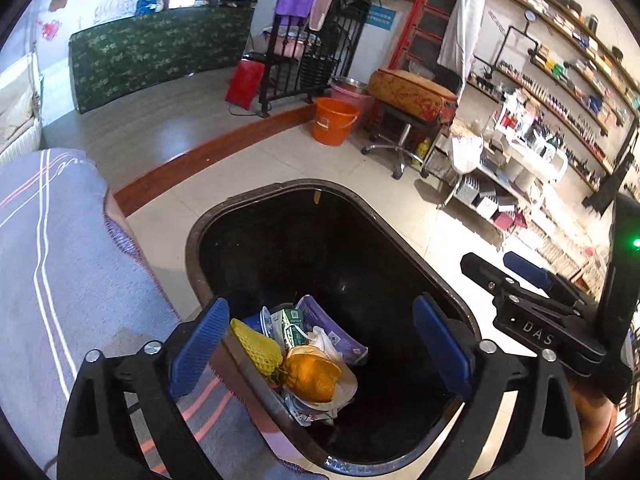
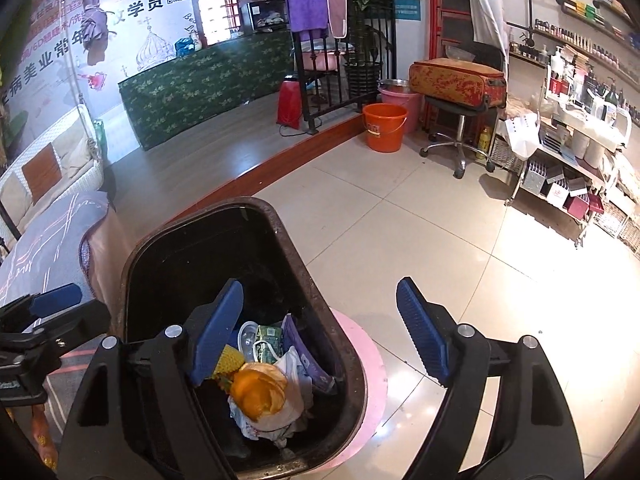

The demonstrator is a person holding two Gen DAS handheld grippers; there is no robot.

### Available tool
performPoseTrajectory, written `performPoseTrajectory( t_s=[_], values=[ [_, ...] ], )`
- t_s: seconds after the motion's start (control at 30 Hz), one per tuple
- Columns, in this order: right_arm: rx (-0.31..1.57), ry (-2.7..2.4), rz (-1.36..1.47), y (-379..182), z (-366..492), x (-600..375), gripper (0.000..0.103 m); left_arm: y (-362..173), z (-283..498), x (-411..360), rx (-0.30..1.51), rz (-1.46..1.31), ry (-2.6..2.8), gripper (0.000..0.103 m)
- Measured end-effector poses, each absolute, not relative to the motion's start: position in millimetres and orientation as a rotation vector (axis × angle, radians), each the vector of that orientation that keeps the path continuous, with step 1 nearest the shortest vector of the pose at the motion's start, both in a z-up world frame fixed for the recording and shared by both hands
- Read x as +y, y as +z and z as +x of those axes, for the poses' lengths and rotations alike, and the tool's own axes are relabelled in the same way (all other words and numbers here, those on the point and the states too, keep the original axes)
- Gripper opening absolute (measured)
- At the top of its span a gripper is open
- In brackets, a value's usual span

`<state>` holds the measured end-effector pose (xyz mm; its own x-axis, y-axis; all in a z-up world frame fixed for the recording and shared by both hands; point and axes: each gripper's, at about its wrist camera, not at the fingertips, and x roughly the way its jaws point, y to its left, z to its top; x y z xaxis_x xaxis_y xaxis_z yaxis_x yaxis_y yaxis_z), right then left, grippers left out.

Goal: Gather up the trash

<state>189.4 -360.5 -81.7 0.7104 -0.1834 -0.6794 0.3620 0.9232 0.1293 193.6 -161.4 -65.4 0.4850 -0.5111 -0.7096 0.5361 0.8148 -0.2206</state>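
1. We note both sets of jaws stand wide apart with nothing between the pads. The left gripper (image 1: 320, 344) frames the trash from above in its own view; the right gripper (image 2: 320, 336) does the same in its view, lower centre.
2. The bin (image 1: 256, 216), dark and oval, fills the lower middle of the left frame. It stands on the tiled floor (image 2: 400, 208), close beside a bed with a striped blue cover (image 1: 60, 280) at the left edge.
3. The trash lies at the bottom of the bin, bunched to the lower left: a yellow foam net (image 1: 254, 344), an orange peel (image 1: 312, 376) resting on a white plastic bag (image 1: 328, 344), a green carton (image 1: 294, 324) and a purple wrapper (image 1: 332, 328).
4. Our judgement: with both grippers empty and poised over the opening, the pieces in the bin look already deposited.
5. The right gripper's left finger (image 2: 218, 332) overlaps the bin's inside in its view; whether it touches the wall we cannot tell.
6. An orange bucket (image 2: 384, 126) stands well apart, upper centre, near a stool carrying a red suitcase (image 2: 458, 80). Neither looks involved.
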Motion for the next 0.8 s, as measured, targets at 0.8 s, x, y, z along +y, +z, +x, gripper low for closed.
performPoseTrajectory(
  t_s=[0.8],
  values=[
    [0.486, -0.16, 0.146, -33.7, 155.7, -232.9, 0.097, -12.5, 130.2, -31.7, 0.504, -0.024, -0.228, 0.097]
  ],
)
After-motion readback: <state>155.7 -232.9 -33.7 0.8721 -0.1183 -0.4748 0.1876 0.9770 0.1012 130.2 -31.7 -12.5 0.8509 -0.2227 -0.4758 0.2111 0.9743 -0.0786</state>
